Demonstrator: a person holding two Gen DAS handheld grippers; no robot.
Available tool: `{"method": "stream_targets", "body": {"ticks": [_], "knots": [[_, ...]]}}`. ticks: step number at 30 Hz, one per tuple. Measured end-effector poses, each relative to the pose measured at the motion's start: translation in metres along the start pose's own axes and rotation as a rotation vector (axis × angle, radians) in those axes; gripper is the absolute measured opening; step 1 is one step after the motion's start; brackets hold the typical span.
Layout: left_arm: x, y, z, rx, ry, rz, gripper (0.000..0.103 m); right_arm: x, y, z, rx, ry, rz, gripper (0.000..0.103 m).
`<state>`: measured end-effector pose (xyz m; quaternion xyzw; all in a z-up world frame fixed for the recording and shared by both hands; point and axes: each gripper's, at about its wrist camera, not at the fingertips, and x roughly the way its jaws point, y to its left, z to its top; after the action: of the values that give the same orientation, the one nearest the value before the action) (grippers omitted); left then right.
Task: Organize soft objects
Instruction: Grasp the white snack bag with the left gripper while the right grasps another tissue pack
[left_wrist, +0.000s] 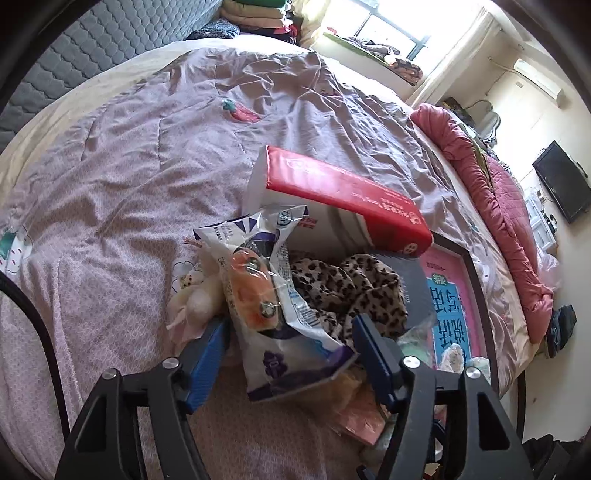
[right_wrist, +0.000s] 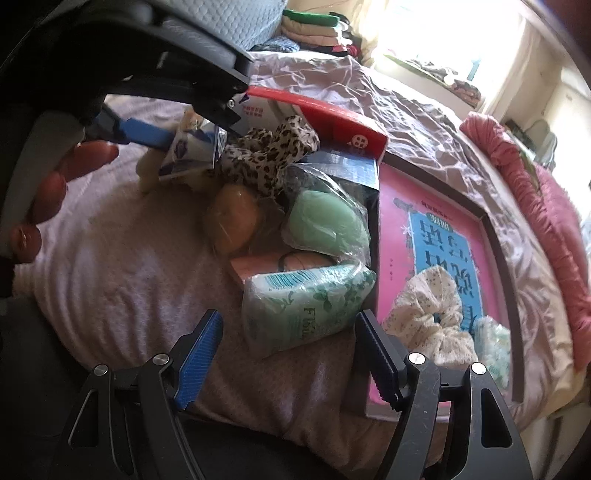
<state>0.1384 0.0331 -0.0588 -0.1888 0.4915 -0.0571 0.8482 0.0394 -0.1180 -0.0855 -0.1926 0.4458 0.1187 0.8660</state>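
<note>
Left gripper (left_wrist: 291, 347), jaws apart, straddles a white-purple packet (left_wrist: 280, 332) beside the leopard-print cloth (left_wrist: 354, 288); right gripper (right_wrist: 291, 354) open before a green tissue pack (right_wrist: 306, 306).

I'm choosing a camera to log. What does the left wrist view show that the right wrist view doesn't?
Left wrist only: a wall-mounted TV, and the white-and-purple packet between the left claw's jaws.

Right wrist only: a green-printed tissue pack ahead of the open right claw, a white floral scrunchie, and the person's hand.

Both: the leopard-print cloth, red-and-white box and pink tray.
</note>
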Motion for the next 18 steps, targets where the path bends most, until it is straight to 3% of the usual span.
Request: {"method": "stream_targets", "body": {"ticks": [6, 11, 13, 18], "knots": [[0.007, 0.001, -0.001, -0.005, 0.002, -0.010, 0.059, 0.011, -0.007, 0.004, 0.008, -0.005, -0.030, 0.073], [0.009, 0.008, 0.000, -0.024, 0.001, -0.033, 0.046, 0.017, -0.016, 0.007, 0.039, -0.002, 0.017, 0.058], [0.010, 0.011, 0.000, -0.030, 0.001, -0.050, 0.045, 0.015, -0.020, 0.007, 0.055, -0.016, 0.055, 0.045], [0.007, 0.015, -0.001, -0.039, -0.020, -0.074, 0.038, 0.008, -0.041, 0.003, 0.156, -0.047, 0.159, 0.036]]}}
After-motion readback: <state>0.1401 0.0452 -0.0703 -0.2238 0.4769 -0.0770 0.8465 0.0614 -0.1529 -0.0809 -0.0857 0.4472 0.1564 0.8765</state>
